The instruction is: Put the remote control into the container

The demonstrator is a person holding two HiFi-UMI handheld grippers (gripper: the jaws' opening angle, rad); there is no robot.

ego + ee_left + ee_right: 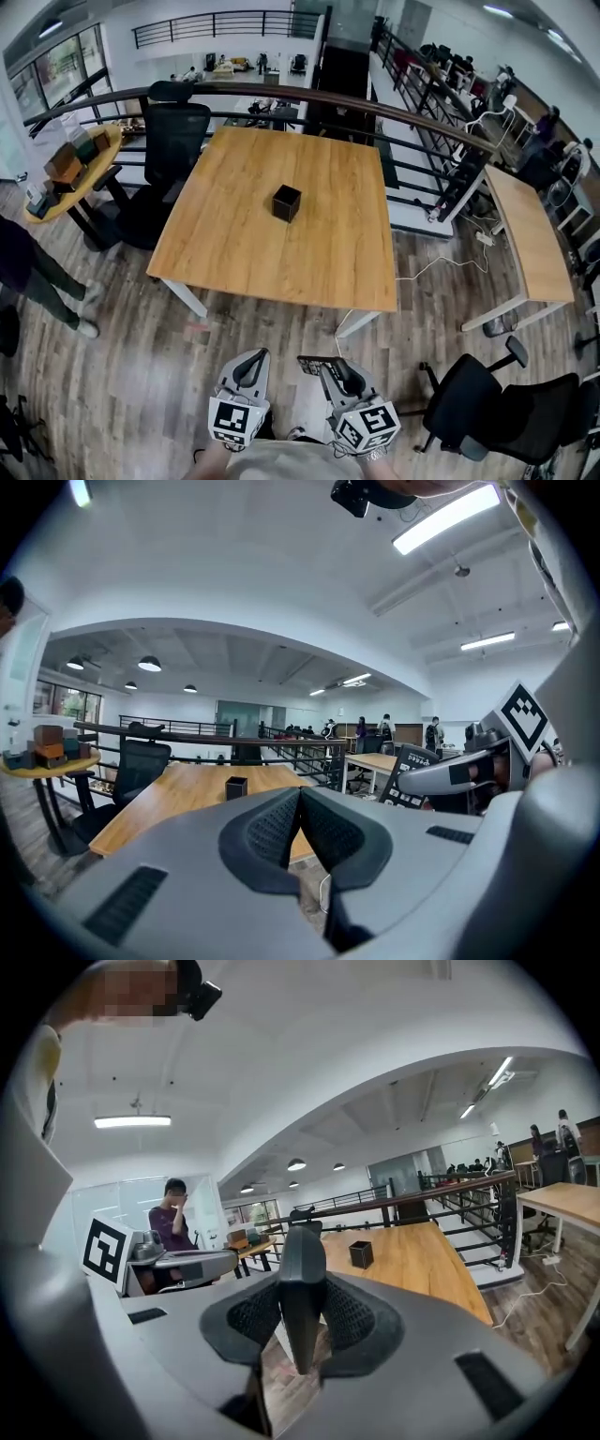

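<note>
Standing well back from the bench (pixel 234 234), out on the wood floor, with both grippers held low. Pinching the remote control (pixel 302 1269) between the fingers (pixel 251 1314) of the right gripper (pixel 302 1335), thin edge on, with most of it poking out past the tips. Holding the left gripper (pixel 300 827) with its fingers pressed together and nothing between them. Not yet near the container (pixel 286 202), a small black open box standing alone near the middle of the bench.

Things that could go wrong:
- Could drop the remote control on the walk over, with only one end pinched and the long part sticking out.
- Could knock the long end on the bench edge while reaching in.
- Could push or tip the container, a small thing that looks light and stands free with nothing to hold it.
- Might not fit lying flat, so probably best put in end first, straight down.
- Could bounce out or miss if let go too high.

Counting up:
- One remote control.
- One container.
- Two grippers.
- One bench with the container on it, plus one more bench (pixel 530 234) off to the right.
</note>
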